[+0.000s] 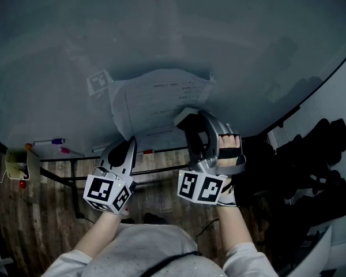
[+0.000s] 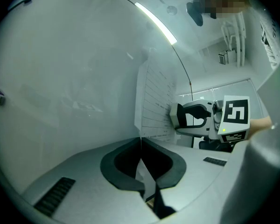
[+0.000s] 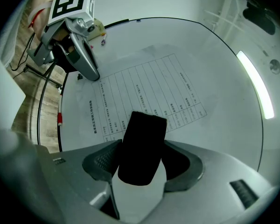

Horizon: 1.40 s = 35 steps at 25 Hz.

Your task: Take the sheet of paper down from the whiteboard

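Board: large white whiteboard point(image 1: 161, 33); fills the upper part of the head view.
Sheet: white sheet of paper printed with a ruled table point(image 1: 161, 100); located at the lower middle of the whiteboard, just above the bottom edge.
Sheet condition: right part lying flat on the board face; left edge lifted clear of the face and curled outward, seen almost edge-on in the left gripper view.
Left gripper: grey two-jaw left gripper point(image 1: 130, 143); jaws together, clamped on the lower left edge of the sheet, with the thin paper edge pinched between the pads.
Right gripper: grey two-jaw right gripper point(image 1: 189, 120); jaws set wide, closed on a block standing between them.
Block: black rectangular block with a white base point(image 3: 142, 146); fills the gap between the right jaws, front end at the lower right part of the sheet. Contact with the paper not determinable.
Gripper spacing: side by side near the bottom edge of the board, apart from each other, left at the sheet's left edge, right further along the lower edge.
Tag: square black-and-white marker tag point(image 1: 100, 81); on the board face, just beyond the upper left corner of the sheet.
Pen: purple-capped marker pen point(image 1: 52, 141); lying along the bottom edge of the board, well to the left of the sheet.
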### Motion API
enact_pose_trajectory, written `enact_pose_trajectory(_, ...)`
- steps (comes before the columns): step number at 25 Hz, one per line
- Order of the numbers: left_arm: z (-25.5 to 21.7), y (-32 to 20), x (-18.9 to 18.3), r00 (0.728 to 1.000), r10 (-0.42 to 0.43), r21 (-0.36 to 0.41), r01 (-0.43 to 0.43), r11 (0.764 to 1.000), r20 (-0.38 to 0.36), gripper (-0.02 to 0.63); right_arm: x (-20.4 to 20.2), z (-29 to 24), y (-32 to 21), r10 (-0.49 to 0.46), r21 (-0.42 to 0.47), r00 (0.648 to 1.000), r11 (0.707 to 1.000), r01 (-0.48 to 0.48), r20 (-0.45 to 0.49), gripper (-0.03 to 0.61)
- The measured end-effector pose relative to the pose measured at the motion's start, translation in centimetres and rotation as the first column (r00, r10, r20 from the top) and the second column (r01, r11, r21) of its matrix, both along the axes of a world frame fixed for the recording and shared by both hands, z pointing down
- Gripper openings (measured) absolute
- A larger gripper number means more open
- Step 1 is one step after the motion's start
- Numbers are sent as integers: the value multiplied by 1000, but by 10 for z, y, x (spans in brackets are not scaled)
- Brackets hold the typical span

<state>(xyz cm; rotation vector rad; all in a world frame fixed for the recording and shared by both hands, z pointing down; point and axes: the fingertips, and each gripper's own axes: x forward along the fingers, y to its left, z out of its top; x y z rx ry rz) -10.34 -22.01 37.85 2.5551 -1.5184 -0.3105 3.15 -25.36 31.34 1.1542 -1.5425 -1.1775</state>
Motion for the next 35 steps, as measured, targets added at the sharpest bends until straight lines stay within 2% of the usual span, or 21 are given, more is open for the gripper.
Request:
enact_pose_trajectory(10, 1, 4, -17, 999, -38, -7, 38, 999, -6, 15, -1, 1, -3, 9, -6, 1000, 1000, -9, 6, 278)
enact_pose_trajectory(16, 9, 8, -39, 998, -52, -10, 52, 999, -17, 15, -16, 6, -2, 15, -8, 1000, 1000, -15, 0, 278)
enact_pose_trajectory(24, -1, 9, -37, 998, -68, 1, 68, 998, -12, 15, -6, 1, -5, 17, -9, 1000, 1000, -17, 5, 276)
enact_pose_trajectory(35, 3, 13, -46, 995, -91, -24, 90, 996, -39, 15, -4, 0, -5, 18, -12, 1000, 1000, -18, 21, 276)
